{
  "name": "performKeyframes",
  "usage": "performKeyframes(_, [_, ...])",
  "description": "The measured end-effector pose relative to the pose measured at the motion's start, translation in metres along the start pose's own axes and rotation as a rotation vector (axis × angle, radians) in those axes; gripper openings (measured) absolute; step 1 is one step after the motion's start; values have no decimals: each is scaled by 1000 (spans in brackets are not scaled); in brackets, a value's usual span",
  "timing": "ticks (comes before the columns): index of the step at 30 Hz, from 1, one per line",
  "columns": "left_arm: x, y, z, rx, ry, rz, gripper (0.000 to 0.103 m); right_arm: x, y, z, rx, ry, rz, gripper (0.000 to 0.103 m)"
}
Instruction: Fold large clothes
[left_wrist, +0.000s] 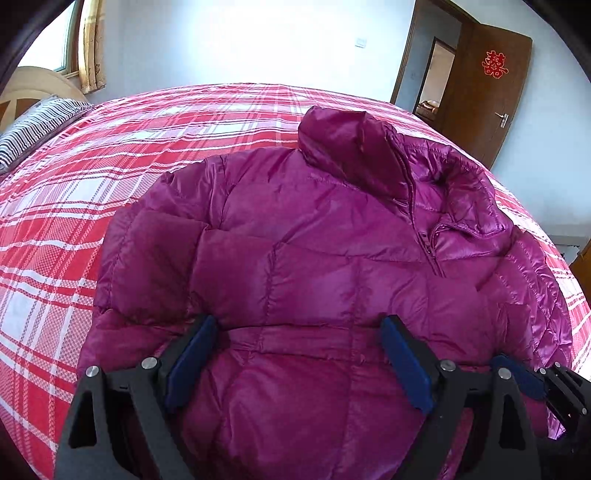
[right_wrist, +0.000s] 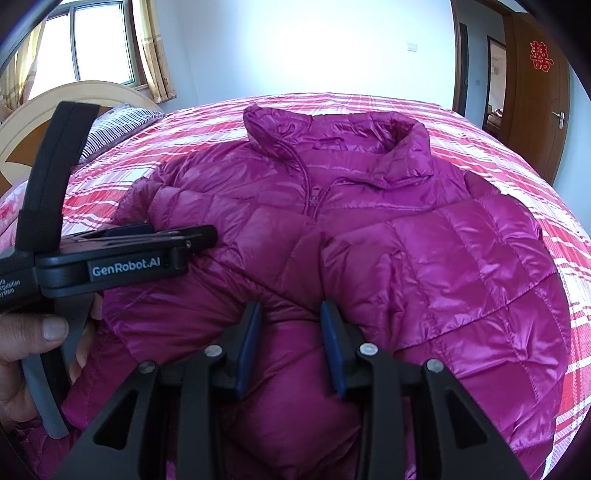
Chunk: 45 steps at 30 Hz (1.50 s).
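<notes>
Left wrist view: magenta puffer jacket (left_wrist: 332, 266) lies on the plaid bed (left_wrist: 74, 206), collar away, beneath the wide-open, empty left gripper (left_wrist: 299, 332); right gripper (right_wrist: 290, 314), narrower, also holds nothing.

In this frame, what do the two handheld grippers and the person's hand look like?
Both grippers have black angular frames with silver pivot bolts and blue fingers. In the right wrist view, the left gripper has a white "GenRobot.AI" label, a black upright bracket and a grey curved trigger, with a bare hand on it, no sleeve visible.
</notes>
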<state>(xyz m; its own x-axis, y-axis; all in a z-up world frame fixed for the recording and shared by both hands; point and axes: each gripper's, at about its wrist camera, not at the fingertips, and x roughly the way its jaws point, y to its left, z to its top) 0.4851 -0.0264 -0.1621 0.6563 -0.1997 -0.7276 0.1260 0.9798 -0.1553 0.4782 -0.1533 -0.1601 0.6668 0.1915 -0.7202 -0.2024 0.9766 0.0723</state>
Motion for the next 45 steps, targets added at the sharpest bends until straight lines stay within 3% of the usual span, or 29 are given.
performKeyframes(13, [3, -4, 1, 5, 4, 3, 93, 1, -3, -1, 10, -2, 10, 36])
performKeyframes(21, [4, -4, 1, 8, 4, 1, 93, 2, 3, -1, -21, 3, -27, 37])
performKeyframes(32, [4, -4, 1, 11, 3, 2, 94, 4, 4, 1, -38, 18, -21, 42])
performKeyframes(34, [4, -4, 1, 11, 3, 2, 94, 4, 4, 1, -35, 18, -12, 45])
performKeyframes(36, [5, -5, 1, 12, 3, 2, 94, 2, 3, 4, -43, 31, 35, 57])
performKeyframes(40, [4, -4, 1, 8, 0, -4, 94, -12, -2, 24, -128, 103, 131, 64])
performKeyframes(43, [4, -4, 1, 7, -3, -5, 94, -28, -10, 53, -200, 54, 144, 67])
performKeyframes(45, [4, -4, 1, 7, -3, -5, 94, -33, -17, 80, -277, -2, 121, 82])
